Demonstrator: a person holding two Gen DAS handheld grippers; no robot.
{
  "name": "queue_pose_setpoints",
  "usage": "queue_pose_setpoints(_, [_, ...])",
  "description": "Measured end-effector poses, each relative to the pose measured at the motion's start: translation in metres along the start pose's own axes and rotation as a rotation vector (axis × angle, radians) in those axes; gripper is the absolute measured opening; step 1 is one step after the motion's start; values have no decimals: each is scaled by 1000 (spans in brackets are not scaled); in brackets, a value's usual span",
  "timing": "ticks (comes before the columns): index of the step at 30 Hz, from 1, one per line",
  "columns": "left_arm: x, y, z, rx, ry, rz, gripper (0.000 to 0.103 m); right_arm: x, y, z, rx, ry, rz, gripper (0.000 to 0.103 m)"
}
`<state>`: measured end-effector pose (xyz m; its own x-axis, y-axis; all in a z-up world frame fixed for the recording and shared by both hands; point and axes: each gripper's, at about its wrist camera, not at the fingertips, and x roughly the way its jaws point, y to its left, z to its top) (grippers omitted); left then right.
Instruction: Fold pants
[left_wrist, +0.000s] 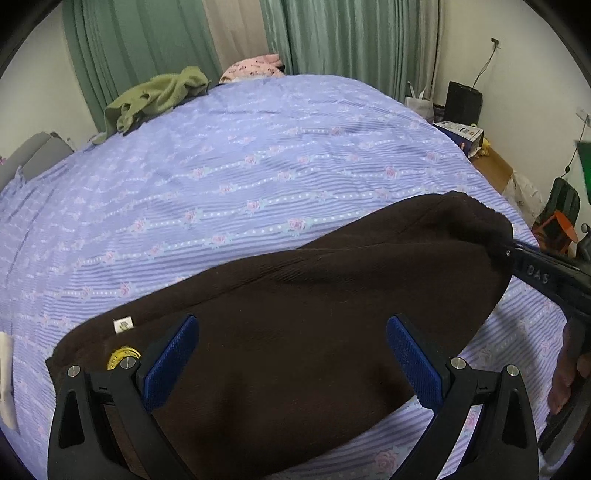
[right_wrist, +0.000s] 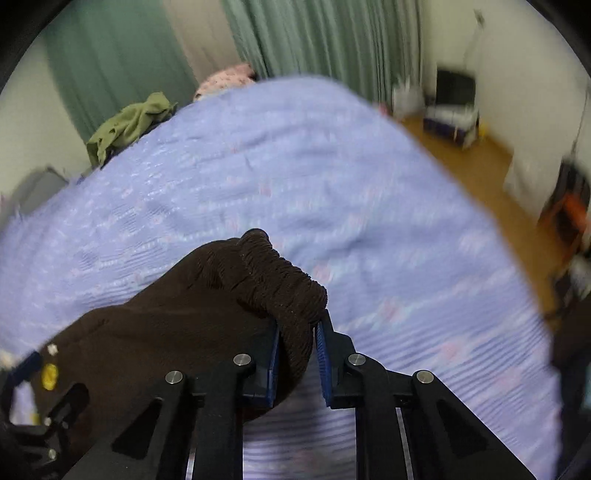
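Dark brown pants (left_wrist: 295, 317) lie across the near part of a bed with a lilac flowered cover (left_wrist: 240, 166). A white tag (left_wrist: 123, 325) and a yellow patch (left_wrist: 123, 356) show at their left end. My left gripper (left_wrist: 291, 354) is open, its blue pads (left_wrist: 173, 362) wide apart just above the pants. My right gripper (right_wrist: 297, 354) is shut on the gathered elastic waistband (right_wrist: 284, 288) of the pants (right_wrist: 166, 325) and holds that end lifted. It shows in the left wrist view (left_wrist: 532, 266) at the pants' right end.
A green garment (left_wrist: 155, 96) and a pink one (left_wrist: 255, 68) lie at the bed's far edge by green curtains. Boxes and bags (left_wrist: 461, 129) stand on the wooden floor at the right. A grey chair (left_wrist: 29, 155) is at the left.
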<state>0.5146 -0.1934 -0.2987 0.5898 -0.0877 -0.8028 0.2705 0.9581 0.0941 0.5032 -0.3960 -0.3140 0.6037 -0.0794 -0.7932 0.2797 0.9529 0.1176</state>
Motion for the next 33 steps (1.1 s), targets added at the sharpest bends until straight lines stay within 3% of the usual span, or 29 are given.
queue_pose_setpoints(2, [2,-2,0,9,11,17,103,18,14,2,-87,43,-78,19])
queue_pose_setpoints(5, [-2,-4,-2,24,19,26,103,37,13,-3,-116,128,-114,32])
queue_pose_setpoints(6, [-6,-4,-3,33,11,28,103,29,9,-5,-108,110,-119,40])
queue_pose_setpoints(7, [-12,-5,-4,41,2,29,103,16,2,-7,-93,74,-119,54])
queue_pose_setpoints(9, [-24,-5,-4,52,-10,22,103,-15,-10,-11,-48,9,-130,70])
queue_pose_setpoints(16, [-94,-8,-14,26,-39,-71,103,-132,-38,-37,-2,-63,-17,70])
queue_pose_setpoints(21, [-143,-21,-42,85,-62,-79,103,-182,-41,-77,-29,-9,19,70])
queue_pose_setpoints(25, [-170,-43,-76,176,-55,-69,103,-197,-45,-116,-44,82,46,68])
queue_pose_setpoints(33, [-178,-65,-142,180,77,-98,103,-196,-49,-191,29,253,151,51])
